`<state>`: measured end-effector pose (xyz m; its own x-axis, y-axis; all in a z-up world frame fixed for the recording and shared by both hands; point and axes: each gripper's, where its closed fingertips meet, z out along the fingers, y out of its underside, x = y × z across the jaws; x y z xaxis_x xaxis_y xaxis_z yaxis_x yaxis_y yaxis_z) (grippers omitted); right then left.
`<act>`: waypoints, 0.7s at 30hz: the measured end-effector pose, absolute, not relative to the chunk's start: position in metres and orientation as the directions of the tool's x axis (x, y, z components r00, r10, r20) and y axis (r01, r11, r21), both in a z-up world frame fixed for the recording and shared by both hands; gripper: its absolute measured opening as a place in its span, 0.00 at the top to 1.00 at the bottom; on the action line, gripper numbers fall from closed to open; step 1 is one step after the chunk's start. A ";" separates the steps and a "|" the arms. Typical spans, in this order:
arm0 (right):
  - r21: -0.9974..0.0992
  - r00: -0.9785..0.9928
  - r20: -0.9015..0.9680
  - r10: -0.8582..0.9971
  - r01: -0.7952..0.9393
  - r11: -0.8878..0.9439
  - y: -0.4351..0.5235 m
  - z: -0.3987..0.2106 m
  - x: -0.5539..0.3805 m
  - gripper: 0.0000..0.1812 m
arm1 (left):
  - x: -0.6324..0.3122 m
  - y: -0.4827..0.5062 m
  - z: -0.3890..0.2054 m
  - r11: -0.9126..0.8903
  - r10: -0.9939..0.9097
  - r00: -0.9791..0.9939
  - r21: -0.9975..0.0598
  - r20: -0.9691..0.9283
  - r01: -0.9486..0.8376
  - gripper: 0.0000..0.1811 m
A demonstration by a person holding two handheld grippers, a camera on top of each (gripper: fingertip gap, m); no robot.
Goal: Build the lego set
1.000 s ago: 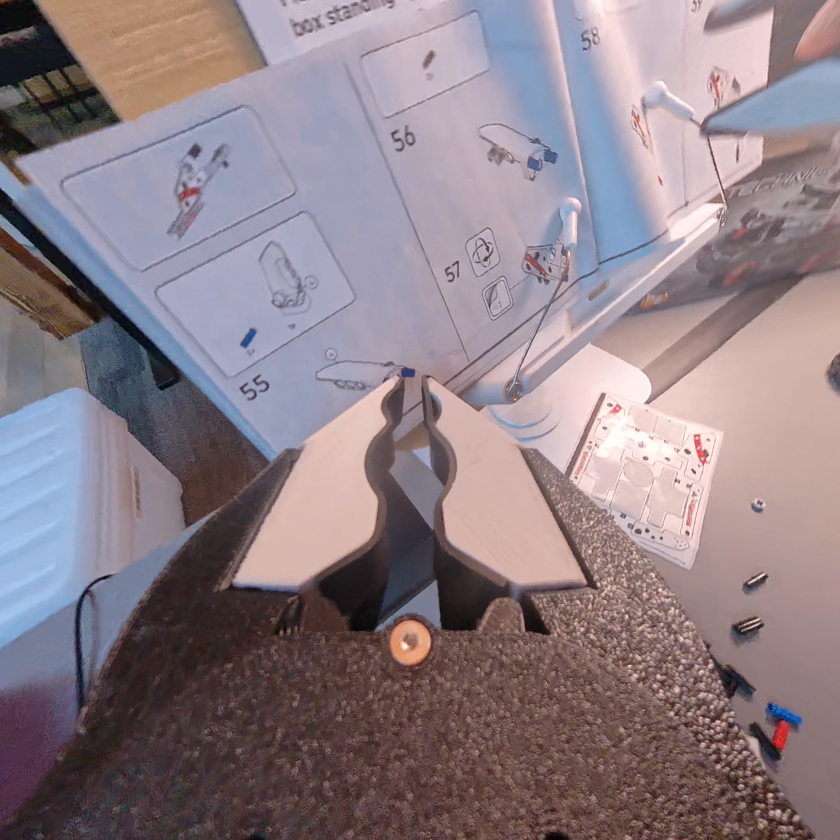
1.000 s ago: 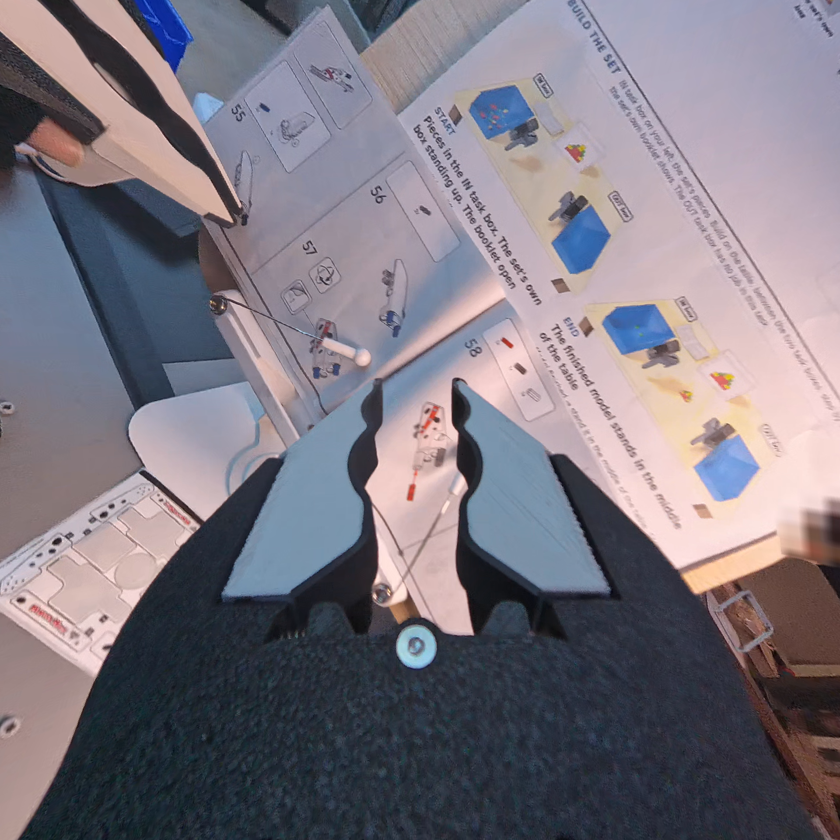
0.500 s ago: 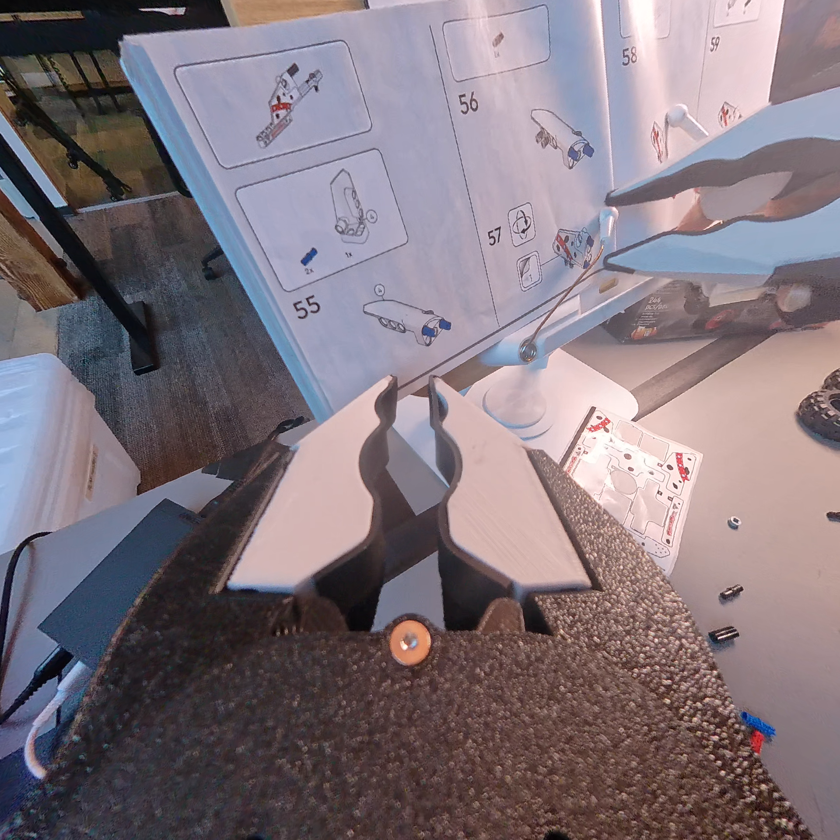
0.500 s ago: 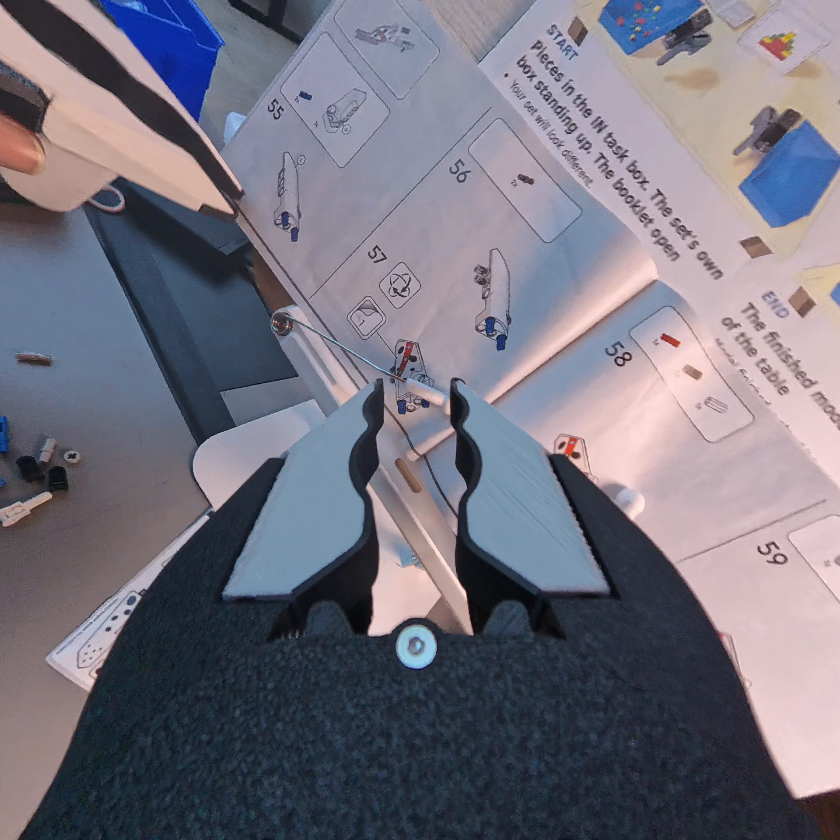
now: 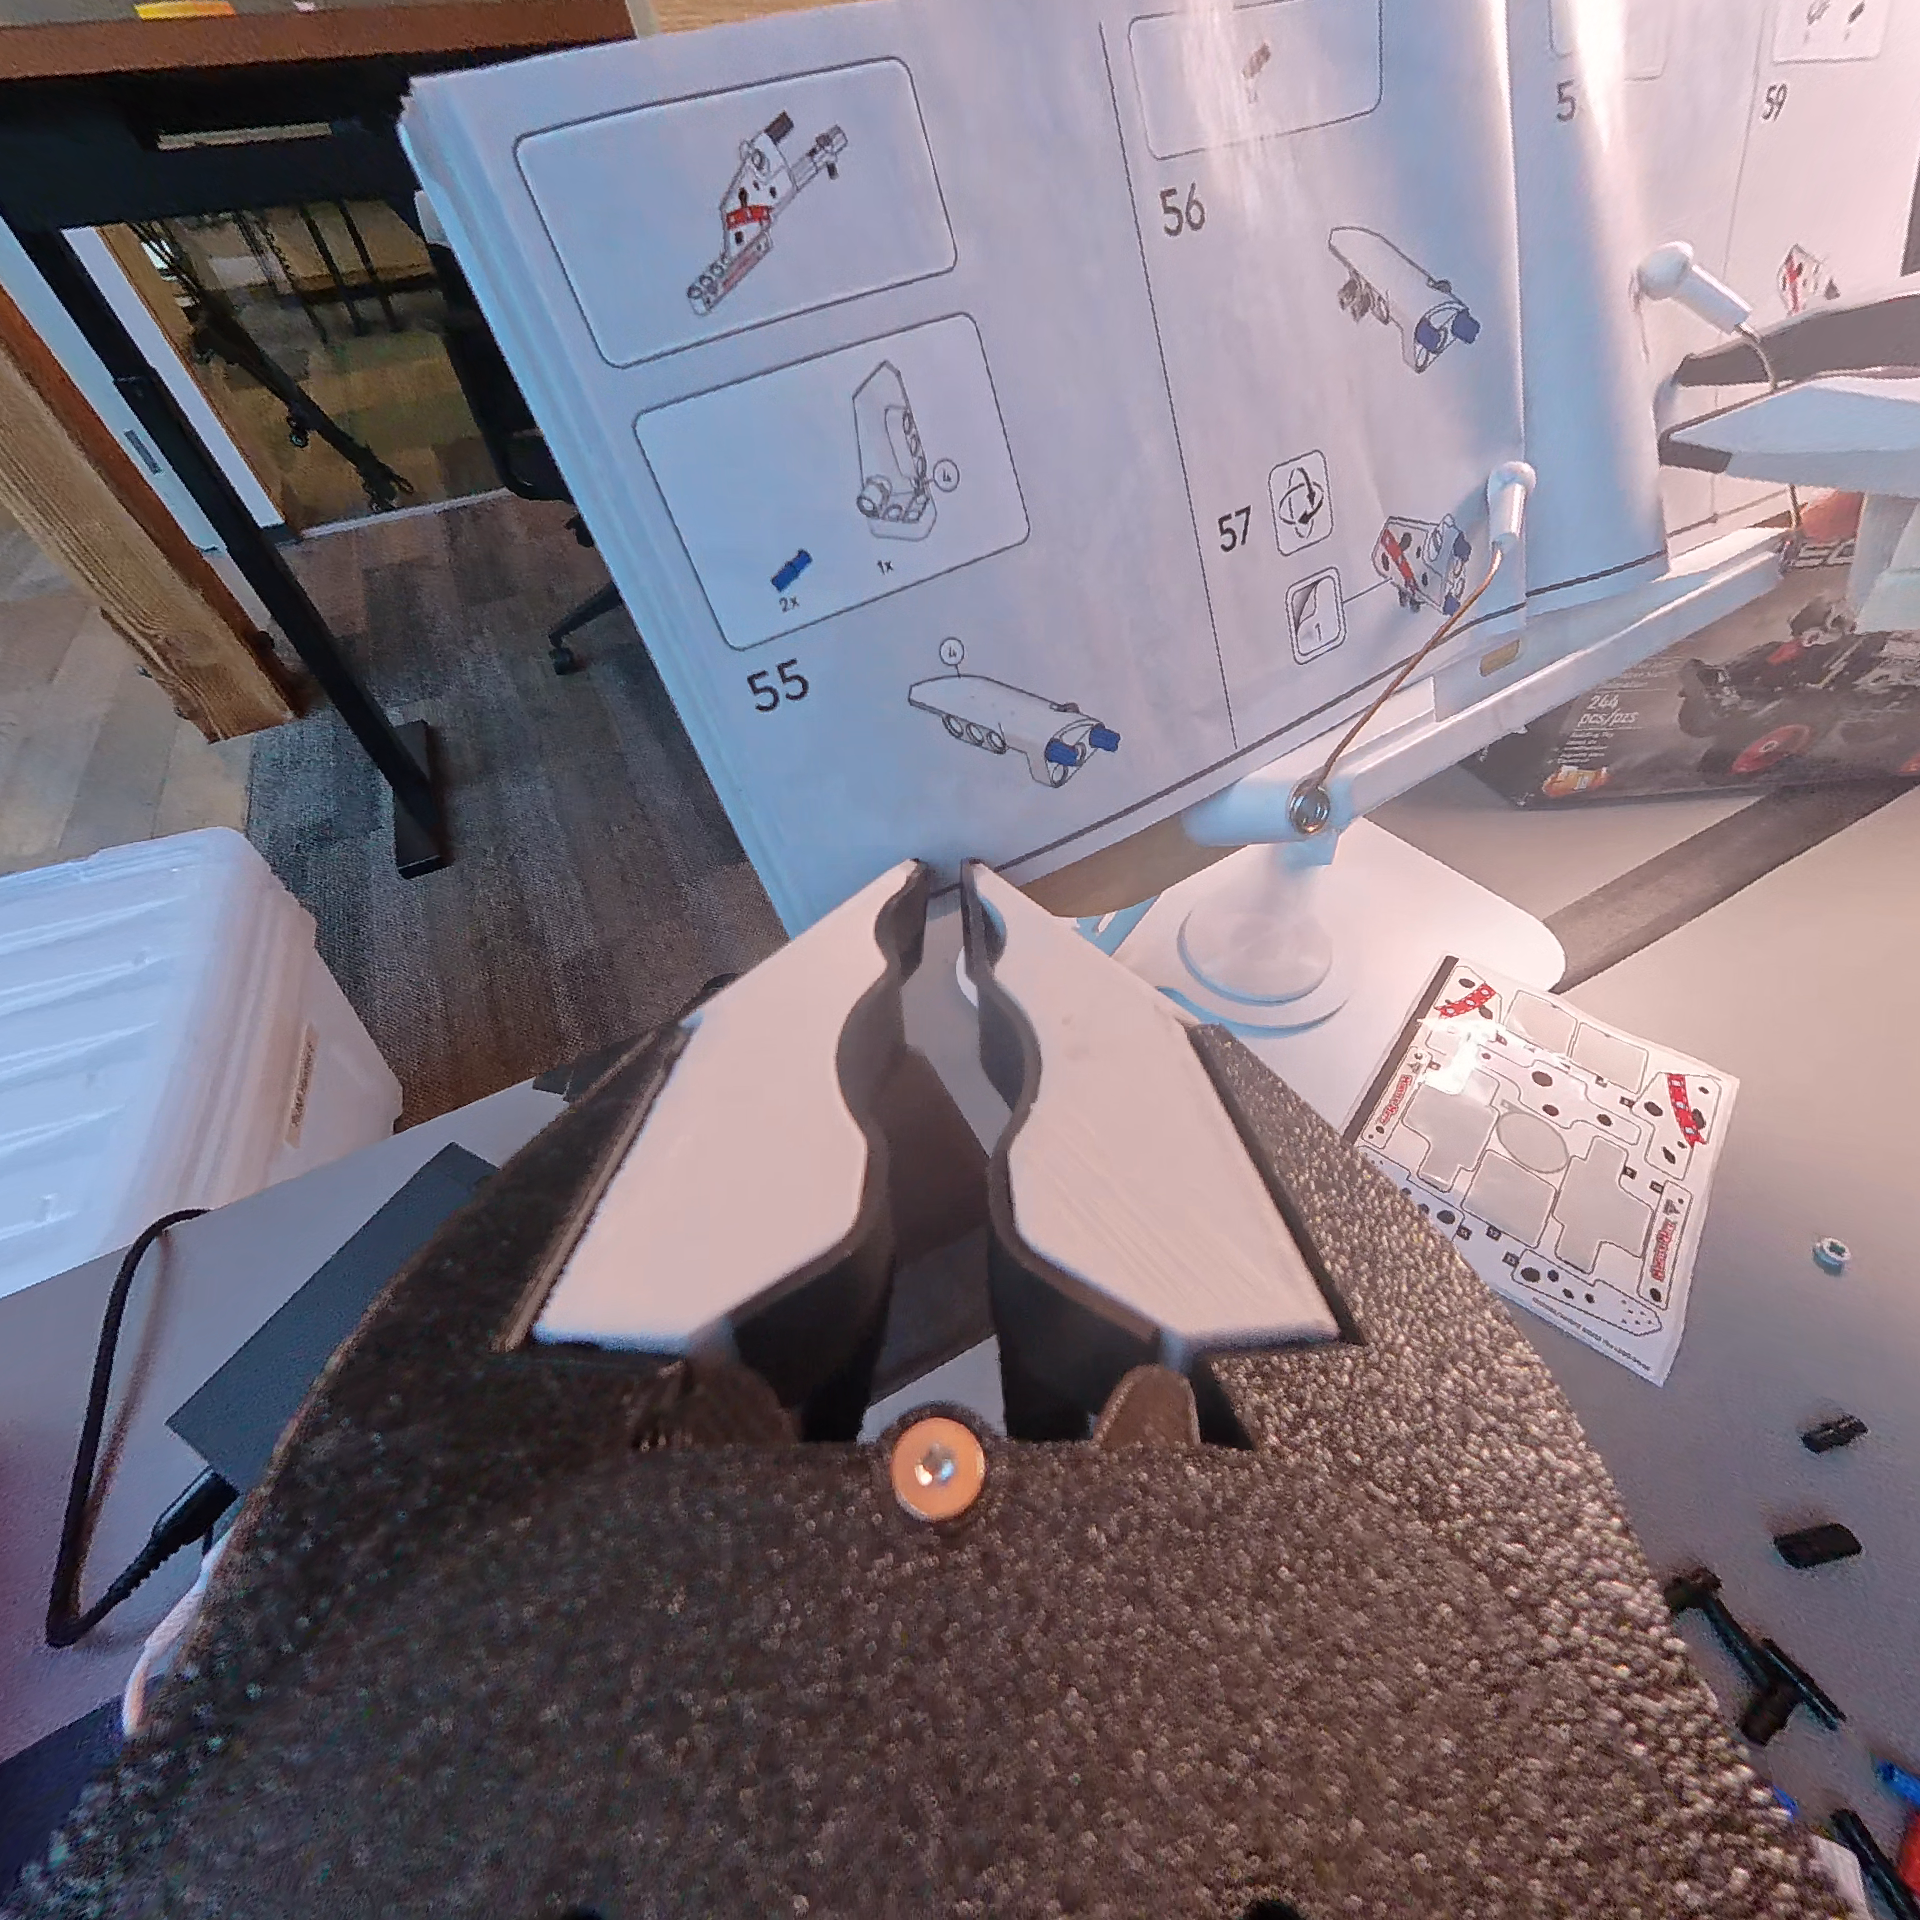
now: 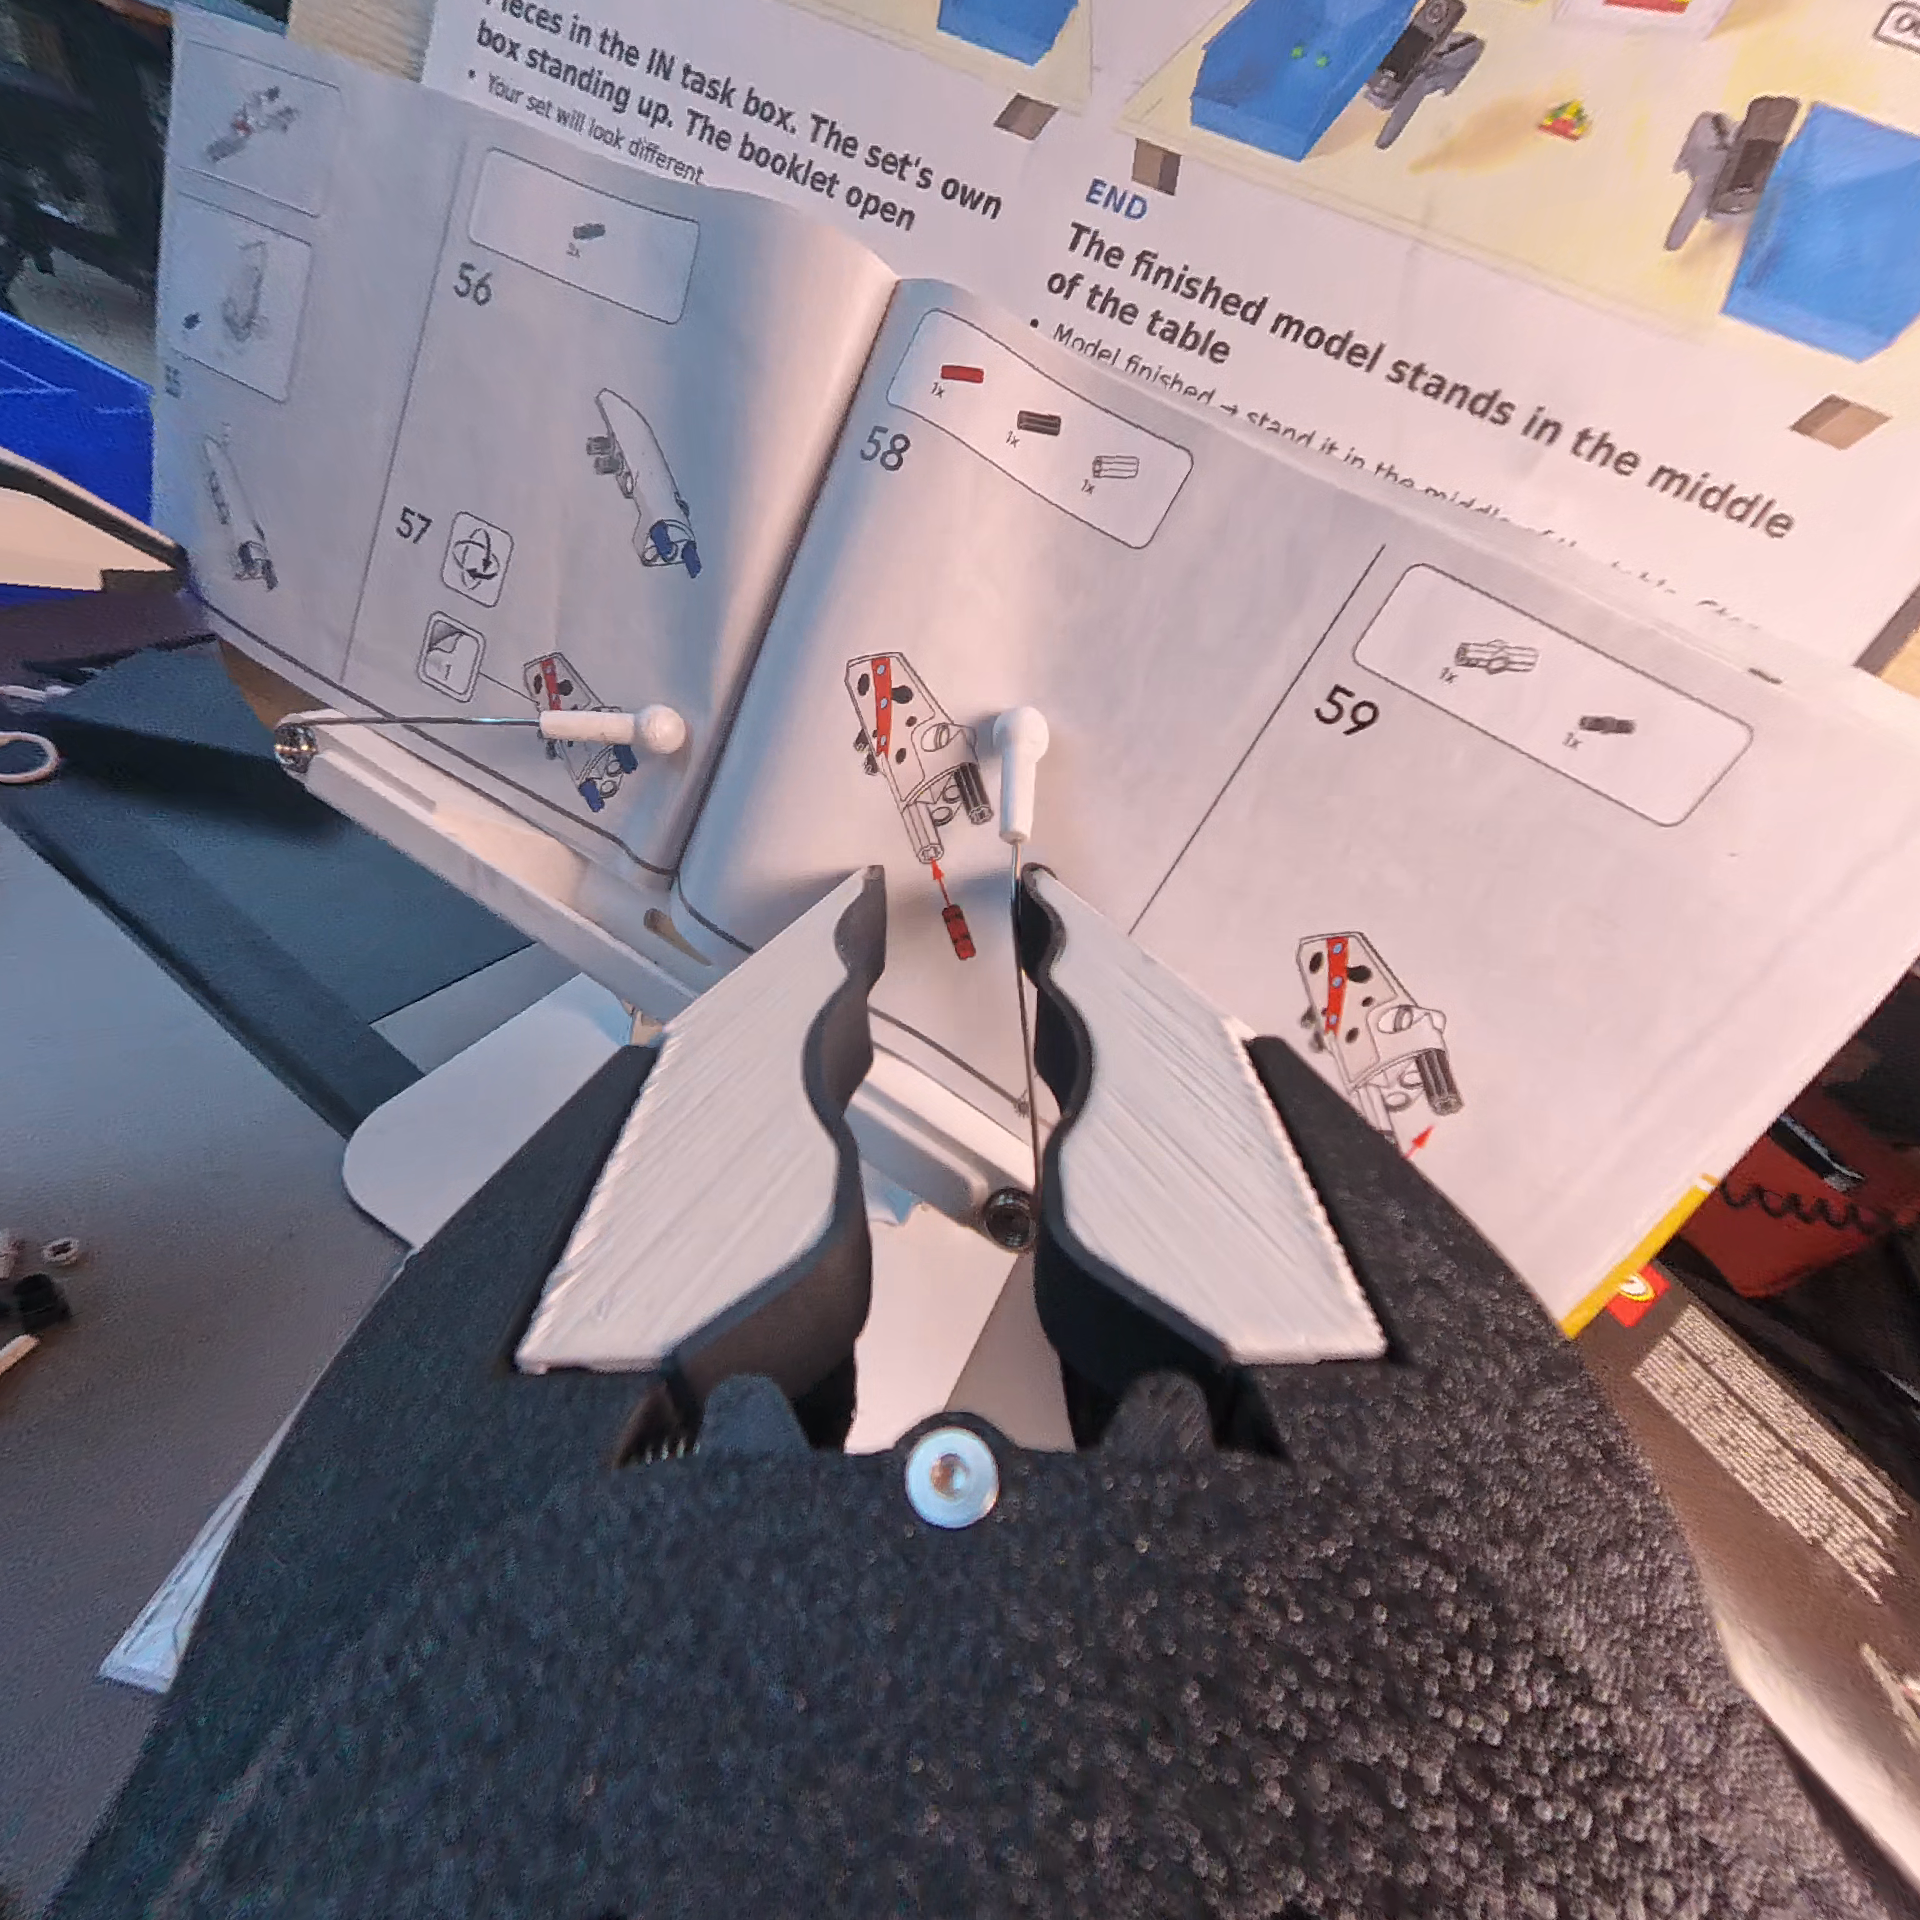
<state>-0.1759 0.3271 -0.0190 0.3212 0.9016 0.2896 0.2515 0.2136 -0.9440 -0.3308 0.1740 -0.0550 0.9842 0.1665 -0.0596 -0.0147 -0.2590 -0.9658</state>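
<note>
We hold the left gripper (image 5: 940,896) low over the grey table (image 5: 1787,1039), its jaws nearly together and gripping nothing. Our right gripper (image 6: 951,883) has its jaws a little apart, also empty, with the thin wire of a page clip (image 6: 1013,764) running up just inside the right finger. Near the left gripper lie a sticker sheet (image 5: 1538,1164) and small black lego pins (image 5: 1816,1544) scattered at the right. Farther off, the instruction booklet (image 6: 935,582) stands open on a white stand (image 5: 1257,935), both pages pinned by clips. Behind it hangs a large poster (image 6: 1455,208); the lego box (image 5: 1714,707) lies at the right.
</note>
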 end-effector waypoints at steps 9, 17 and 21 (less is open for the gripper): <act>-0.965 0.309 0.238 0.921 0.186 0.187 0.311 -0.004 -0.139 0.80 | -0.328 0.165 -0.046 -0.252 0.187 0.981 -0.968 -0.042 0.007 0.92; -0.998 0.241 0.039 0.970 0.064 0.024 0.192 -0.026 -0.010 0.78 | -0.282 0.110 -0.017 -0.076 0.196 0.981 -0.997 0.012 0.027 0.91; -0.990 0.302 -0.143 0.942 -0.026 -0.142 0.157 -0.047 0.047 0.75 | -0.249 0.073 -0.012 -0.005 0.204 0.978 -0.999 0.043 0.045 0.89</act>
<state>0.0466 0.1566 -0.0473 0.3022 0.9424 -0.1431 -0.0264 -0.1418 -0.9895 -0.2494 0.0734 -0.0116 0.9780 0.2043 0.0428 0.0447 -0.0047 -0.9990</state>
